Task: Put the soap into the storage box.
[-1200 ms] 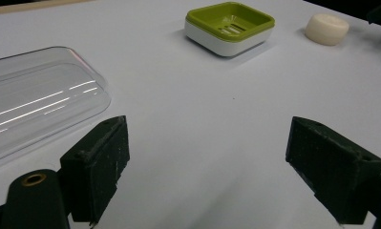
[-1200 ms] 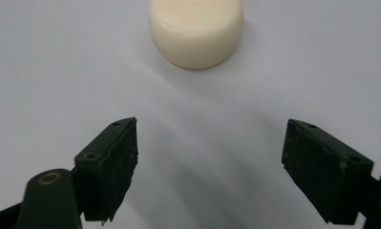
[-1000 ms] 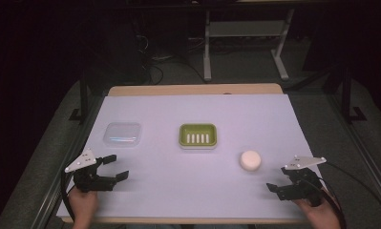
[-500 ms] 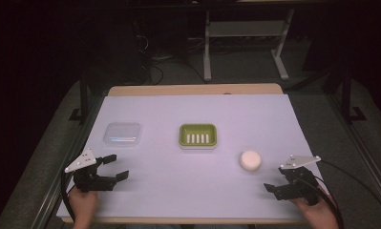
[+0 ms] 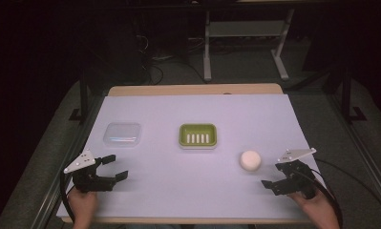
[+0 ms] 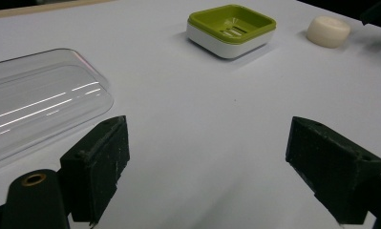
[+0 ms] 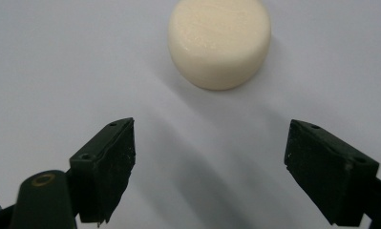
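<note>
we hold the left gripper [image 5: 115, 167] at the table's [image 5: 274, 114] near left corner, its jaws spread wide and grasping nothing, just short of a clear plastic lid [image 5: 122, 134]. our right gripper [image 5: 271, 175] sits at the near right, jaws likewise released, pointed at a round cream soap bar [image 5: 250, 160] lying just ahead of it. a green soap dish [image 5: 197, 135] with a white base rests mid-table, apart from both. we can read no brand, label or writing on anything.
</note>
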Demonstrator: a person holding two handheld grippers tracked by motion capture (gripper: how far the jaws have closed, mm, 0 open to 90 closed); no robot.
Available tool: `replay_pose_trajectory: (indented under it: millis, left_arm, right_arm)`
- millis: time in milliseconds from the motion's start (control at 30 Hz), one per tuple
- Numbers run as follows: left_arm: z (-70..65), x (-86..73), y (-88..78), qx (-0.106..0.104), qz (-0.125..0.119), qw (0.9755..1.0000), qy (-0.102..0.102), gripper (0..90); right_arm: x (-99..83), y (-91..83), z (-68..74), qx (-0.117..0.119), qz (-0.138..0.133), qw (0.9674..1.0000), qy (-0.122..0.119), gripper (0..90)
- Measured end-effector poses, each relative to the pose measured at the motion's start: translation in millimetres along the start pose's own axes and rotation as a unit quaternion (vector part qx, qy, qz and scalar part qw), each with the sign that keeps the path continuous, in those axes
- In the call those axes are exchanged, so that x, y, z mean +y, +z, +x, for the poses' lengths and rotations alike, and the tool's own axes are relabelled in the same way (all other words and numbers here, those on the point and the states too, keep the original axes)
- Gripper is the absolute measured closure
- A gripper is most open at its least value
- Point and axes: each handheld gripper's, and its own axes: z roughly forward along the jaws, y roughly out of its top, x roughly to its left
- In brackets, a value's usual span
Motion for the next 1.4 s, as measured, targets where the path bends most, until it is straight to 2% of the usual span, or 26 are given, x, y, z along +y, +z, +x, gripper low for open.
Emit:
replay_pose_trajectory:
  millis: [300, 700, 933, 1400]
  left_arm:
    - [0.3, -0.3, -0.9, 0.0, -0.001, 1.0, 0.0, 14.5]
    - [0.6, -0.3, -1.5, 0.0, -0.002, 1.0, -0.001, 14.5]
    - [0.5, -0.3, -2.6, 0.001, -0.005, 1.0, -0.003, 14.5]
    - [0.5, 0.3, -3.0, 0.0, -0.001, 1.0, 0.002, 14.5]
  right_arm:
    - [10.5, -2.5, -3.9, -0.004, 0.002, 1.0, -0.001, 15.9]
    - [27.4, 2.6, -5.6, 0.003, 0.006, 1.0, -0.006, 15.6]
    - [41.1, 10.9, -4.9, 0.008, 0.016, 0.9997, -0.018, 14.8]
    - [60.3, 21.0, -3.2, 0.013, 0.027, 0.9993, -0.021, 14.8]
